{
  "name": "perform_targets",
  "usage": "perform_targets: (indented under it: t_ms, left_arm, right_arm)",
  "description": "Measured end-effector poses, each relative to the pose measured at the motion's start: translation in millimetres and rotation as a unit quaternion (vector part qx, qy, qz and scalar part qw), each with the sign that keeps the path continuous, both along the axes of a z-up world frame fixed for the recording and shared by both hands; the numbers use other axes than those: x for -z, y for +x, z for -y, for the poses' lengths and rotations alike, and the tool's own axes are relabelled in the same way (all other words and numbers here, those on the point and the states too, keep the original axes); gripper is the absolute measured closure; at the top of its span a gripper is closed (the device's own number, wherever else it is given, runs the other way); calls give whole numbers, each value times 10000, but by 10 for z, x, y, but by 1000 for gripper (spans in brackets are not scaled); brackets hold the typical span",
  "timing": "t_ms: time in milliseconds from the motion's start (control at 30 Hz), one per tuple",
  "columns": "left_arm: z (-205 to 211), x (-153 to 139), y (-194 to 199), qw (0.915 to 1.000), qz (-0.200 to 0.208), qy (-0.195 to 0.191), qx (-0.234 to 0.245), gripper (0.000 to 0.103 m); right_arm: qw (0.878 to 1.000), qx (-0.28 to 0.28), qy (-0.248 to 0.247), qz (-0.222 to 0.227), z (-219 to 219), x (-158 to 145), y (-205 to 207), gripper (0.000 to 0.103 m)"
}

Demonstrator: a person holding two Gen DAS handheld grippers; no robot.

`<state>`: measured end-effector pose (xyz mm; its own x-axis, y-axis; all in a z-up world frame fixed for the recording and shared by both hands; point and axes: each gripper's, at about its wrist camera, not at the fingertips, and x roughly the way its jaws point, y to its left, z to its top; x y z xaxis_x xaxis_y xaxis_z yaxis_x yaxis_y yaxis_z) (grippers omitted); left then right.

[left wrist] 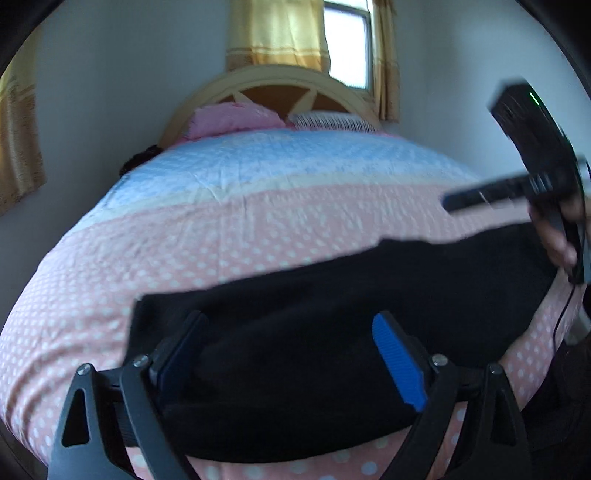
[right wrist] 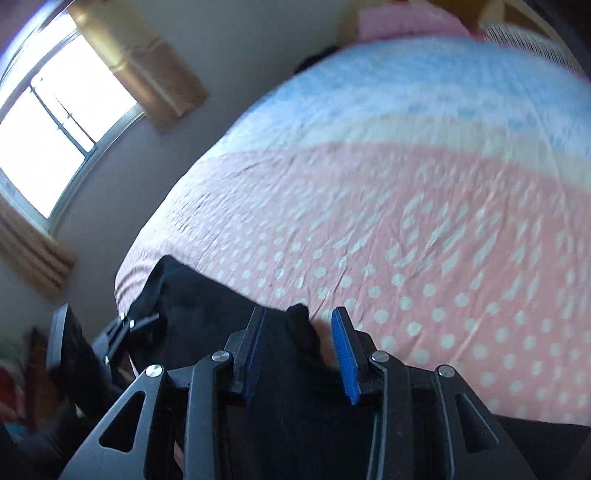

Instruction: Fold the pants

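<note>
The left gripper (left wrist: 291, 354) stands with its jaws wide apart, low in the left wrist view, over the black pants (left wrist: 332, 314) and gripping nothing. The right gripper (right wrist: 299, 347) is also apart, holding nothing; a dark tip of the pants pokes up between its fingers, low in its own view. In the left view it shows blurred at the right edge, raised above the cloth.

The pants lie as one long dark band across the lower part of the frame on the near end of the bed (left wrist: 240, 229). They look laid out, perhaps leg on leg, though the black cloth hides any crease. Folding them shorter seems still to be done.

The bed carries a pink dotted cover, blue toward the pillows (left wrist: 236, 118) and arched headboard (left wrist: 280, 79). Beyond are pale walls, a bright window (left wrist: 347, 48) and yellow curtains (left wrist: 277, 33).
</note>
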<state>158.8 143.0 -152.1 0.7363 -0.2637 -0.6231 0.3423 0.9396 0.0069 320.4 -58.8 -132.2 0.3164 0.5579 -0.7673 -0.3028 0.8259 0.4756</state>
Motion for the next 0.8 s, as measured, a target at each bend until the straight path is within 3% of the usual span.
perform_targets:
  t_ms: [67,100,167,333,433,500,533,667,800]
  left_arm:
    - [87,158,29,9994,-302,147,114,10]
    - [100,217,41,9989,-417,163,145,9]
    - [49,236,47,9991,-401,-32,141,8]
    - [49,231,43,9991,-360,-58,223,6]
    - [35,228,20,9992,-314,-110,234,5]
    - [37,222,15,9993,-287,-109,234,5]
    - [34,215,1,9993,-283,-111,230,5]
    - [-23,113,-144,9992,-293,-208,164,5]
    - [72,15,-217,9994,-143,-200,227,5]
  right_arm:
    - [9985,91,356,-401,4,166,122,66]
    - [9954,105,619,-718,-13,277,193,73]
    - [9942,208,618,-858,-46,344,209,99]
    - [9972,227,353,-625,-126,390,225,99]
    - [9978,99,406,-510,-74,268,127,95]
    - [9987,43,347,-362,77,96,-44,70]
    - [9996,51,222,-173,239,-43,-187,64]
    - [9962,225,-649,538,849,-425,-716,63]
    - [9767,568,-1741,1124,1437,-670,-1366,63]
